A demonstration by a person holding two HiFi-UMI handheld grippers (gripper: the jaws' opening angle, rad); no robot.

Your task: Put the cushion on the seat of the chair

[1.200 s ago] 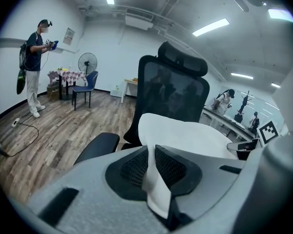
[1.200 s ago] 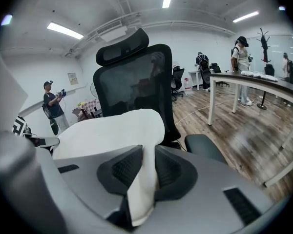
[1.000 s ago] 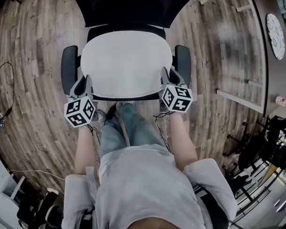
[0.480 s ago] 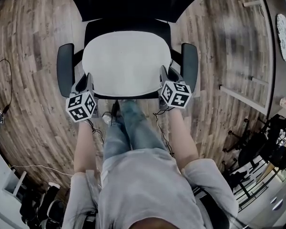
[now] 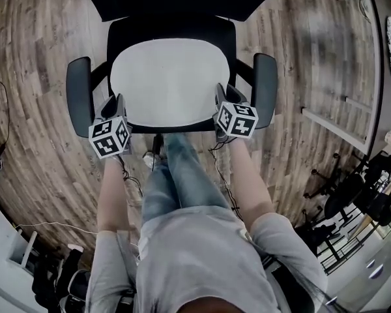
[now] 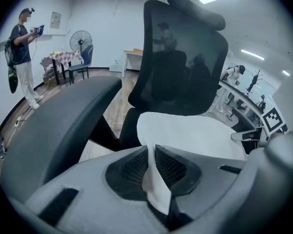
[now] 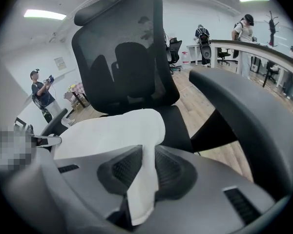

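Clamping cushion (image 5: 168, 80) corners: left gripper (image 6: 151, 169), right gripper (image 7: 146, 172) fingers; pinch shows only in gripper views.

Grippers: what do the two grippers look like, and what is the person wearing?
The left gripper and right gripper are grey, each with a white cube of black square markers. Their fingers are black and mesh-textured. Thin dark cables hang below. The person wears a light grey short-sleeved shirt.

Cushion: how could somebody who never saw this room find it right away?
Find the black office chair on the wooden floor. Over its seat, between the armrests, is the cushion, pinched at its near corners by the left hand-held gripper and right hand-held gripper. It's the only plain white thing against all that black.
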